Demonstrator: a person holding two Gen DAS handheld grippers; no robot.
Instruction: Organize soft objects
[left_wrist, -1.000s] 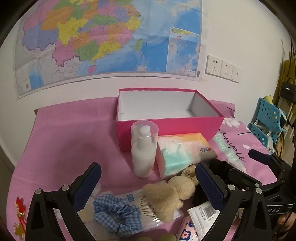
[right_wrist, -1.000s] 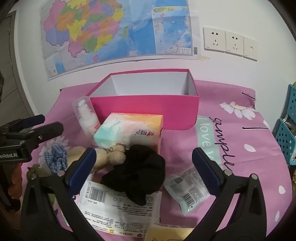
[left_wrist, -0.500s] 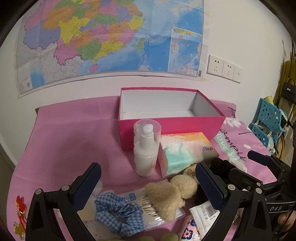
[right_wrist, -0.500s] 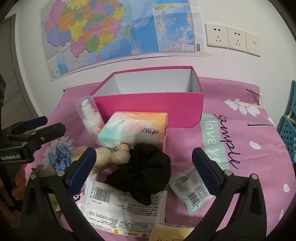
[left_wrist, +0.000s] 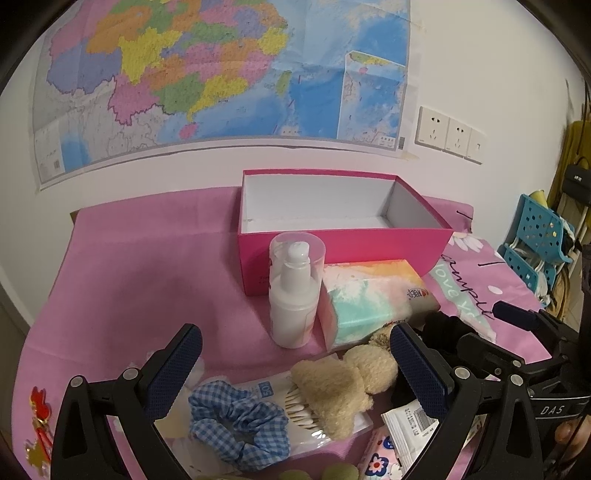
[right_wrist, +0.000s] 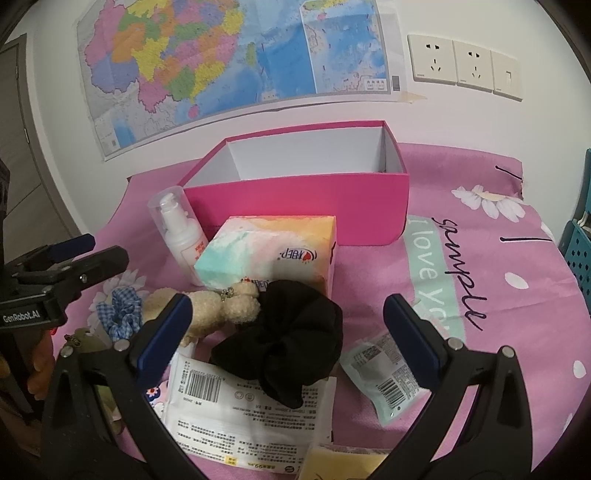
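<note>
Right wrist: black scrunchie (right_wrist: 284, 336) between fingers (right_wrist: 410, 336)

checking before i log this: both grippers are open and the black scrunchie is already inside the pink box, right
Not quite. Both grippers, left gripper and right gripper, are open, but the black scrunchie lies on the cloth in front of the pink box, not in it, as the right wrist view shows.

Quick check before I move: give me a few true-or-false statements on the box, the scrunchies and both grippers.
1. The pink box has nothing in it. True.
2. The right gripper is shut on the black scrunchie. False: it is open, with the scrunchie lying between its fingers.
3. The blue checked scrunchie lies on the table, outside the box. True.
4. The left gripper holds the pump bottle. False: it is open and empty; the bottle stands upright by the box.
</note>
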